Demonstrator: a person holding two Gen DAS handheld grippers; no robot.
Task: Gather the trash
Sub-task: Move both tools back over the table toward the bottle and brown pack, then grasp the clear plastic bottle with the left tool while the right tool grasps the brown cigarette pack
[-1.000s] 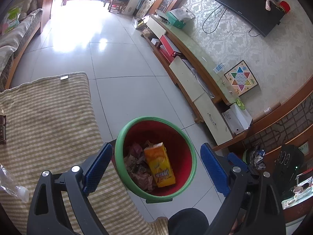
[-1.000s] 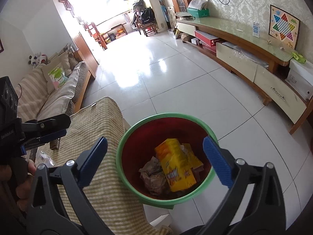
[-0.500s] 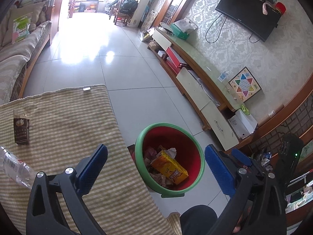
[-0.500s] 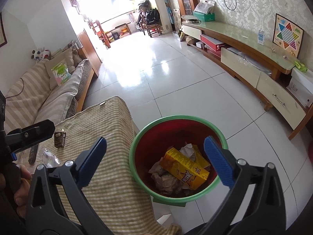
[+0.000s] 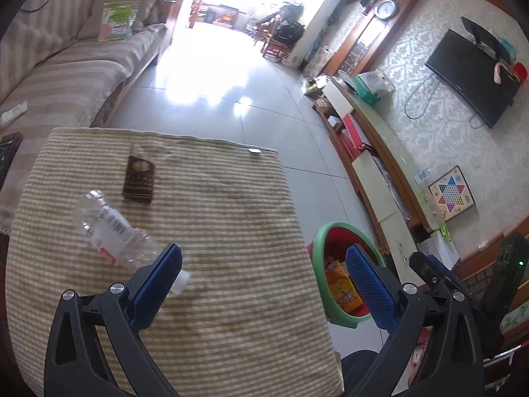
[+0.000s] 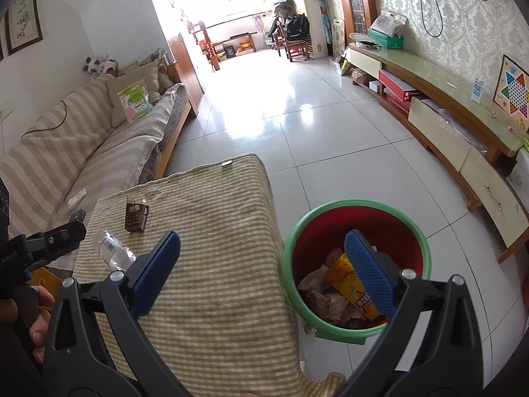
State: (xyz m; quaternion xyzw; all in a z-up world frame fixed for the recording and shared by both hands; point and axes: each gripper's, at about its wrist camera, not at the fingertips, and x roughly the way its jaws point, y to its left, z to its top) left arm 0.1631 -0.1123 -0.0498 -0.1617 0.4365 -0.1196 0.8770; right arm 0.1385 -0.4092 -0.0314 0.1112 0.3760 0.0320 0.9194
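A red bin with a green rim (image 6: 357, 264) (image 5: 340, 258) stands on the floor at the table's right edge, holding an orange carton (image 6: 350, 284) and crumpled paper. On the striped tablecloth (image 5: 215, 231) lie a clear empty plastic bottle (image 5: 109, 231) (image 6: 114, 251) and a small brown box (image 5: 139, 180) (image 6: 136, 218). My left gripper (image 5: 264, 281) is open and empty above the cloth, its left pad beside the bottle's cap. My right gripper (image 6: 264, 271) is open and empty, straddling the table's right edge and the bin.
A striped sofa (image 6: 82, 152) runs along the left. A long low TV cabinet (image 6: 446, 122) lines the right wall, with a checkers board (image 6: 512, 89) on it. White tiled floor (image 6: 297, 106) stretches ahead. The left gripper also shows at the right wrist view's left edge (image 6: 49, 241).
Both grippers have swung left, away from above the bin and over the table. The bottle and brown box have come fully into view. Both stay open and empty.
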